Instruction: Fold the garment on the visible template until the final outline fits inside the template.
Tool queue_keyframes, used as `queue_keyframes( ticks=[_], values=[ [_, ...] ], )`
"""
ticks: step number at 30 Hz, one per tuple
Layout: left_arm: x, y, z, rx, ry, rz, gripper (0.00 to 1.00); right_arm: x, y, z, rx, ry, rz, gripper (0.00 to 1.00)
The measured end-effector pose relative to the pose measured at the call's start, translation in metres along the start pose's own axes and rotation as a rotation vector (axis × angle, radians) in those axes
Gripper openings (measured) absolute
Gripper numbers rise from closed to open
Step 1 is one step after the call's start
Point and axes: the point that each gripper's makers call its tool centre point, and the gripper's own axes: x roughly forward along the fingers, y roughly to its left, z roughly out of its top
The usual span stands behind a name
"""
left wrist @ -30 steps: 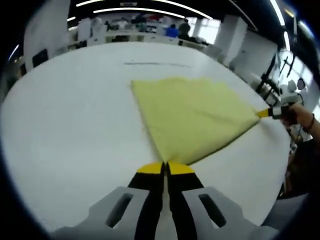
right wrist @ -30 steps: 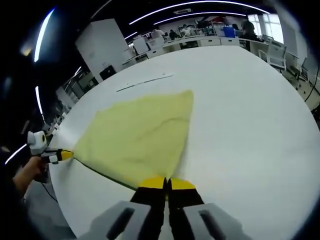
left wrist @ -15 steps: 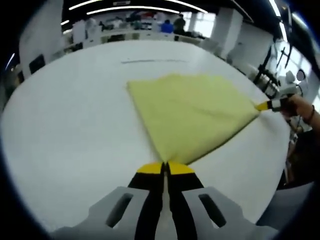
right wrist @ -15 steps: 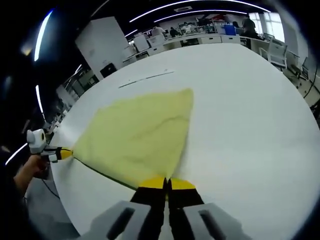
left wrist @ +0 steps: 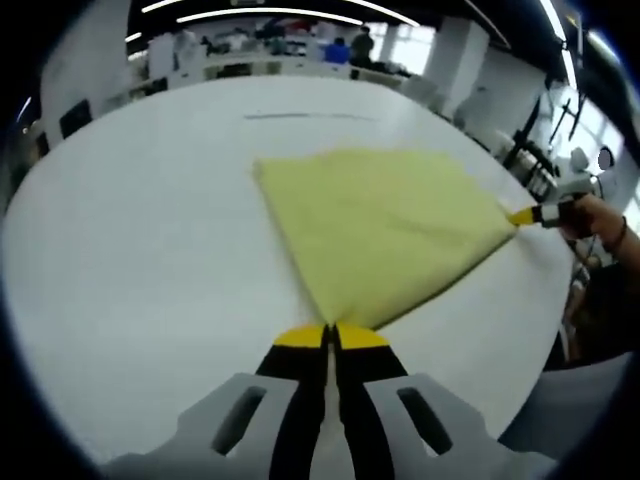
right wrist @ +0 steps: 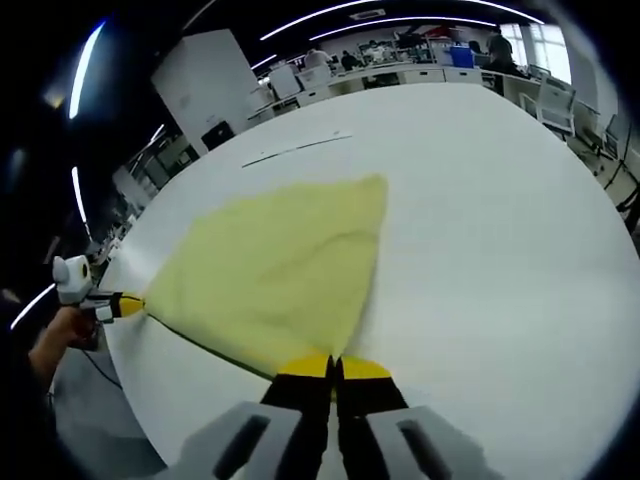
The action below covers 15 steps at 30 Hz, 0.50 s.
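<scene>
The yellow garment [left wrist: 385, 230] is lying spread on the white table [left wrist: 130, 260]; the left gripper [left wrist: 331, 338] and right gripper [right wrist: 334, 368] are each pinching a near corner, jaws clamped together.

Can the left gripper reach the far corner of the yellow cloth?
Probably not as is: the left gripper is shut on the yellow cloth, a near corner; bare white table leaves the way free.

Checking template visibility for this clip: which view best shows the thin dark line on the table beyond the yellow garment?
The left gripper view: the dark line runs nearly level and unbroken beyond the yellow garment on the white table. The right gripper view shows the same line slanted and fainter, further towards the table's far side.
</scene>
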Motion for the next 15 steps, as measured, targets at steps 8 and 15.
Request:
queue_keyframes(
  ticks=[8,15],
  values=[
    [0.0019,0.0005,0.0,-0.021,-0.018,0.002,0.0,0.0022,0.0029,-0.0012,-0.01,-0.006,-0.008,0.0],
    [0.0004,0.0004,0.0072,-0.079,-0.058,-0.01,0.05,0.0029,0.0007,-0.0009,-0.059,0.001,-0.04,0.02]
  ],
)
